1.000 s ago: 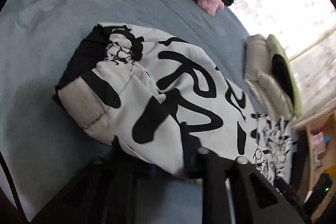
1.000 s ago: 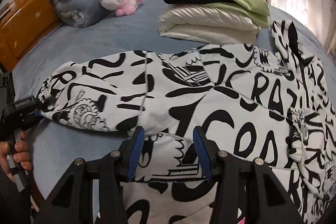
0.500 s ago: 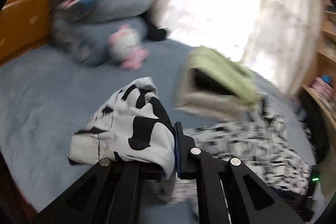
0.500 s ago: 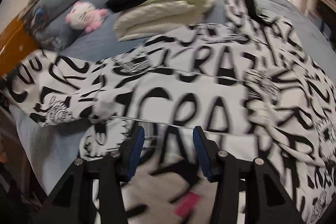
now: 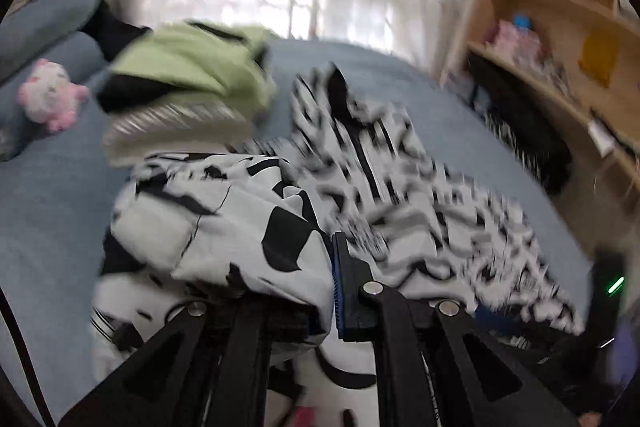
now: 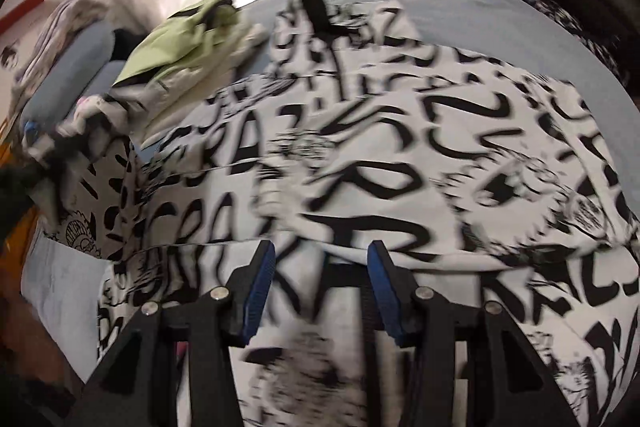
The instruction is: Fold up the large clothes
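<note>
Swung across since a second ago, the left fingers [image 5: 320,279] clamp the printed garment's sleeve [image 5: 224,219], folding it inward; next, lay it flat beyond the right fingers [image 6: 320,279], half-open and holding nothing.

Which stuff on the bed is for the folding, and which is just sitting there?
For the folding:
- black-and-white jacket
- left gripper, shut on its sleeve
- right gripper, open over it

Just sitting there:
- stack of folded clothes
- pink plush toy
- pillows
- shelves
</note>
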{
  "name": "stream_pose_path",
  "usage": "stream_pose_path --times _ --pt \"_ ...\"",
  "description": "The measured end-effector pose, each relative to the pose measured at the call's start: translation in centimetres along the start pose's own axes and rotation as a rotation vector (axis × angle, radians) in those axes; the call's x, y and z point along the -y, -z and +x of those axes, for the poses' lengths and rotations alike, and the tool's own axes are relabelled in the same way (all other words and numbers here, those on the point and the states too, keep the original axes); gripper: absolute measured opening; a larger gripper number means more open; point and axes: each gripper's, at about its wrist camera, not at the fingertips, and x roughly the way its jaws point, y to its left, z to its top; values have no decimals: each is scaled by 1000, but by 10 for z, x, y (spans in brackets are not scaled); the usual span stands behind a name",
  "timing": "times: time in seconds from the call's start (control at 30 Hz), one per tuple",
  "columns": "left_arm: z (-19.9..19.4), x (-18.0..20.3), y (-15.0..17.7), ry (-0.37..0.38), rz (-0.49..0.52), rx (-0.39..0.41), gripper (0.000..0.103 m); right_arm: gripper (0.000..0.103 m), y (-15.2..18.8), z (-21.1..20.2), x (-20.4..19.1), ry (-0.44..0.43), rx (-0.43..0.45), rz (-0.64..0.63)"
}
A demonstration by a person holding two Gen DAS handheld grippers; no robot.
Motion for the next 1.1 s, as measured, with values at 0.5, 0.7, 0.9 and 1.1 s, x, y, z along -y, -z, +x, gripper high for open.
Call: stream_pose_path --times 0.5,0.7,0.9,1.1 --pt "22 23 67 126 -9 -209 66 48 9 1 39 -78 4 54" --pt "-29 -14 74 78 -94 -148 69 49 10 0 10 -140 -3 -22" --pt "-47 -53 94 -56 -162 -182 69 65 12 1 -38 -201 -3 -147" --pt "-49 -84 116 -101 -233 -233 69 65 17 25 -90 -161 -46 -344"
